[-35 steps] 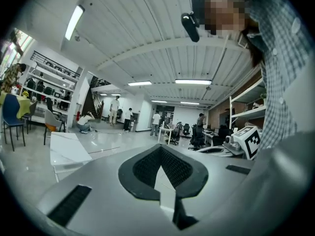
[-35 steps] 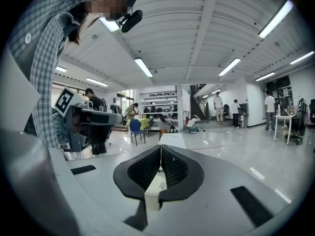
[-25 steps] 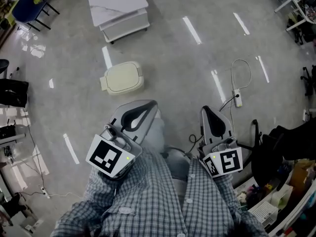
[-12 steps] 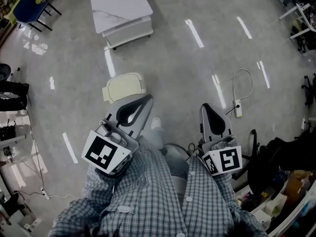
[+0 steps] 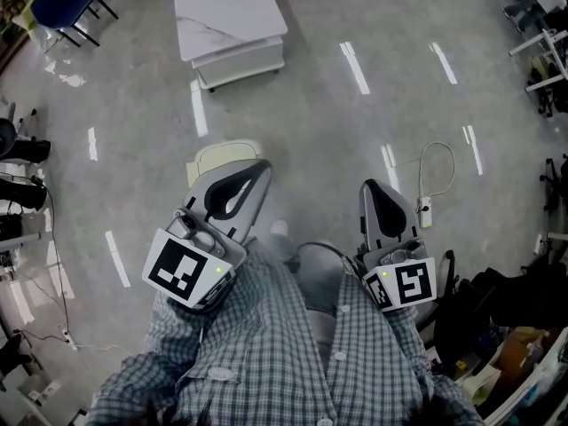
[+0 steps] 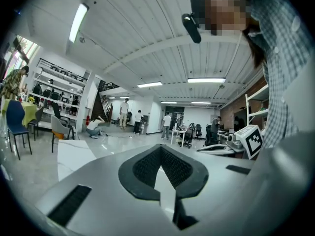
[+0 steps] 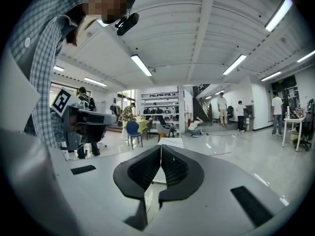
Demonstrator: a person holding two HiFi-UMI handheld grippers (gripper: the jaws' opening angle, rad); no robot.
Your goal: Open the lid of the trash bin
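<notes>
- Shiny grey floor (image 5: pixel 328 122), ceiling lights streaking off it.
- Cream trash bin (image 5: pixel 216 157) sits right on it, only partly in view.
- White marble-top table (image 5: pixel 229 16) stands beyond the bin, well apart.
- Power strip (image 5: pixel 425 209) with a looped white cable (image 5: pixel 435 149) lies way off to the bin's right.
- Blue chair (image 5: pixel 55 3) stands far back-left of the bin.

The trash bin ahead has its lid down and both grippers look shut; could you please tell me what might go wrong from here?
1. The left gripper hides most of the trash bin in the head view, and neither gripper view shows it, so aim may be off.
2. It and the right gripper are both shut; a closed push could just slide the bin.
3. The corded power strip on the floor is a trip hazard.
</notes>
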